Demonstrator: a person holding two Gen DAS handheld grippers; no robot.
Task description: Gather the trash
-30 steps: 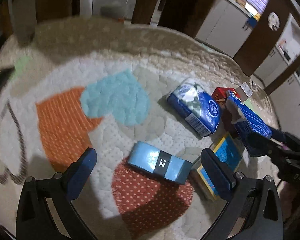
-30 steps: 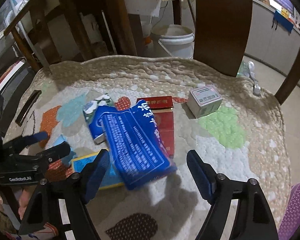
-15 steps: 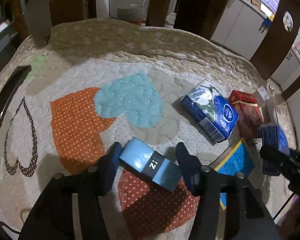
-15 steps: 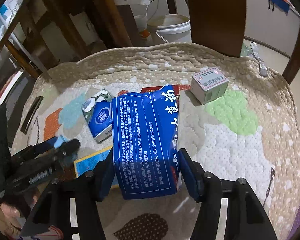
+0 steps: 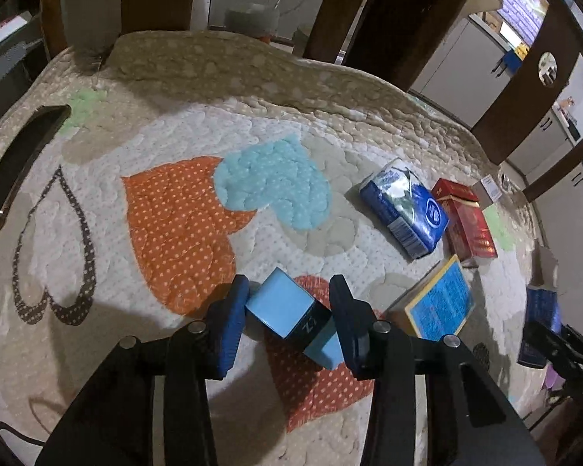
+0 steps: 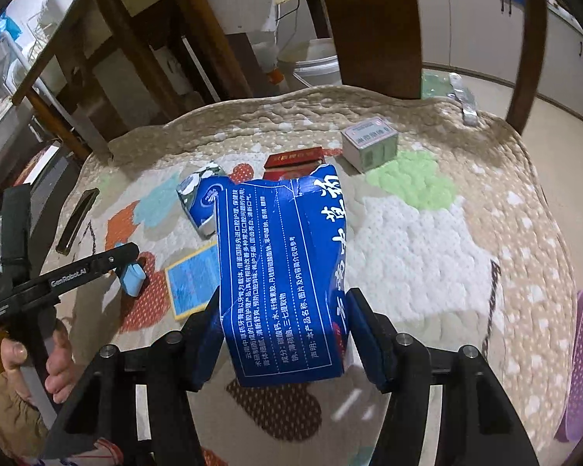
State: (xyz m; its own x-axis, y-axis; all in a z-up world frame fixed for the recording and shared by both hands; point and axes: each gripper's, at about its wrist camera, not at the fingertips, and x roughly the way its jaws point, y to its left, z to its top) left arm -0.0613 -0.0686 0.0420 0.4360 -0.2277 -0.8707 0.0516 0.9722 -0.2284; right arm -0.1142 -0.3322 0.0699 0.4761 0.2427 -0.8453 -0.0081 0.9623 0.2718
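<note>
My left tongs are closing on the light-blue cardboard box, my right tongs clench the torn dark-blue toothpaste carton, while four packets at two o'clock remain uncollected.

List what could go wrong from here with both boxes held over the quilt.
1. The left gripper, jaws closing, catches the light blue box skewed, on its corners; it may twist out.
2. The right gripper holds the torn dark blue box near its bottom end; the thin card may buckle and slip.
</note>
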